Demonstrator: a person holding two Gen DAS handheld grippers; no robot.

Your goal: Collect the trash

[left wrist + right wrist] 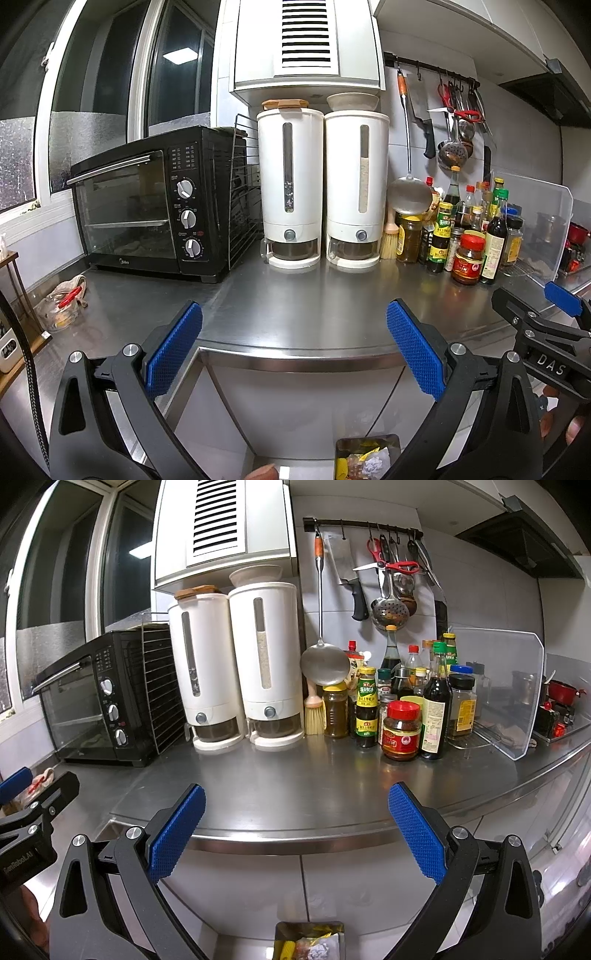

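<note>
A: The steel counter (pixel 314 295) looks nearly bare. Any trash left?

B: A crumpled clear bag (pixel 61 306) lies at its far left, beside the oven (pixel 140 206). The bin (pixel 308 941) sits on the floor below, already holding scraps.

A: Which arm?

B: The left gripper (pixel 293 349) looks nearer; the bag lies left of it. The right gripper (pixel 295 830) is farther. Both are spread, holding nothing.
</note>
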